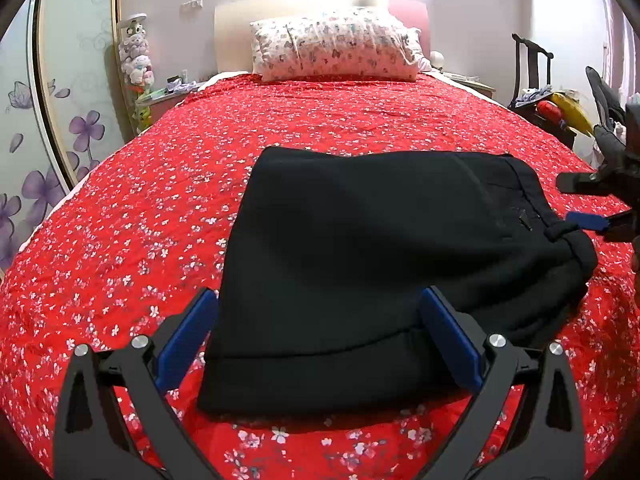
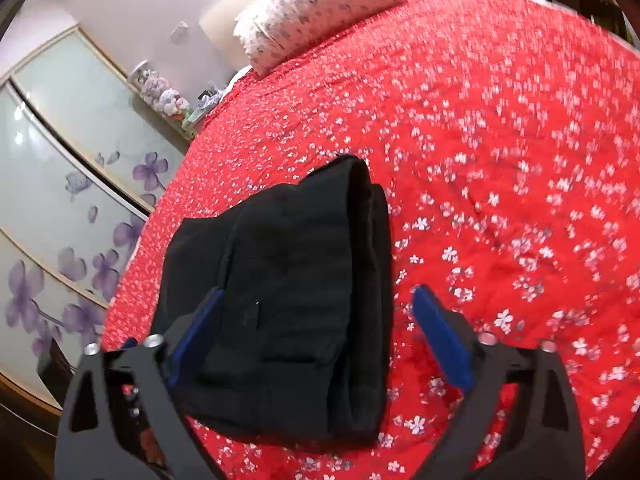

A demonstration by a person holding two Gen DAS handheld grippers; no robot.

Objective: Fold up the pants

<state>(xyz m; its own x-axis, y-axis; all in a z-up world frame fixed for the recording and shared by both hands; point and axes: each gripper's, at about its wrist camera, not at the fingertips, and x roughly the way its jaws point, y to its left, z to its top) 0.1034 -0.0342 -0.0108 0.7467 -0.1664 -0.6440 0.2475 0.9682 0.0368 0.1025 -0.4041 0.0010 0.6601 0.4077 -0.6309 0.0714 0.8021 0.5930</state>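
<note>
Black pants (image 1: 360, 264) lie folded into a thick stack on the red floral bedspread (image 1: 160, 208). My left gripper (image 1: 320, 332) is open, its blue pads (image 1: 188, 336) on either side of the stack's near edge, above it. My right gripper shows at the right edge of the left wrist view (image 1: 600, 200), beside the waistband end. In the right wrist view the right gripper (image 2: 320, 336) is open above the pants (image 2: 288, 300), with the waistband folds stacked on the right side. Neither gripper holds cloth.
A floral pillow (image 1: 336, 46) and headboard stand at the far end of the bed. A wardrobe with purple flower doors (image 1: 48, 120) is at the left. A dark chair with items (image 1: 536, 92) stands at the right.
</note>
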